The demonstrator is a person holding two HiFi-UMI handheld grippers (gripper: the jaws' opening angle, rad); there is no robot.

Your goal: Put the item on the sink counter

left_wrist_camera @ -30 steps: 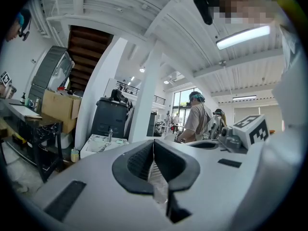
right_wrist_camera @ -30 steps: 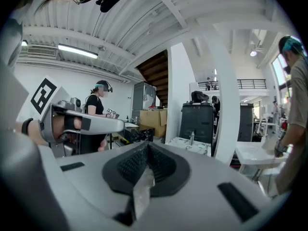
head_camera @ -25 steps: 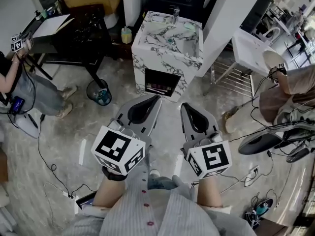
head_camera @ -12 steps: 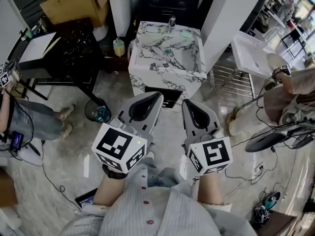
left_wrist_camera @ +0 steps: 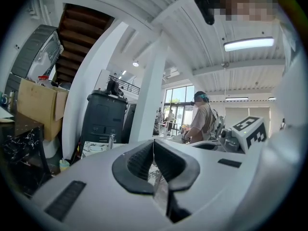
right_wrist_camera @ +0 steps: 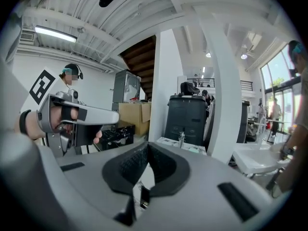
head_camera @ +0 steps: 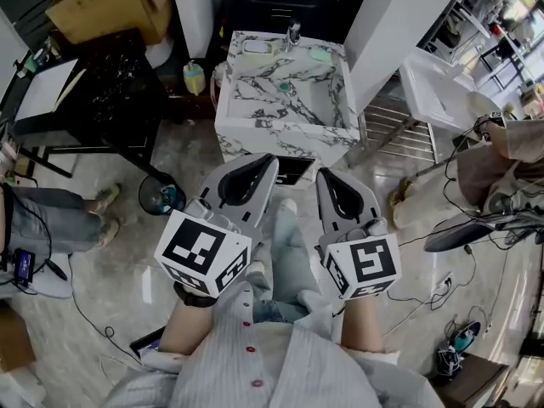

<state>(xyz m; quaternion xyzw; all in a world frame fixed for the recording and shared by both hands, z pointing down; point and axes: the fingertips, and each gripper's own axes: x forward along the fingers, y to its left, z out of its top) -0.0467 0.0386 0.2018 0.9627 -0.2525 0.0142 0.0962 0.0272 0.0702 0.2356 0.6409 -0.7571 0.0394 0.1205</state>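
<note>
Head view: 2 grey plastic tools, the left tool and right tool, point at the white, black-veined marble sink desk.

Left gripper view: jaws closed, empty.

Right gripper view: the same.

Neither holds the item, and I cannot tell which it is; best find and grasp it first.

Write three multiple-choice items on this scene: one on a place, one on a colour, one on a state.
1. The yellow bottle stands:
A) on the sink counter
B) on the floor beside the sink unit
C) on a shelf

2. The sink unit's top is:
A) white with dark veins
B) plain black
C) brown wood

3. The right gripper is:
A) wide open
B) shut on a bottle
C) shut, empty

Key: B, it sits low at the unit's left side; A, marbled veining shows; C, its pads meet with nothing between.
</note>
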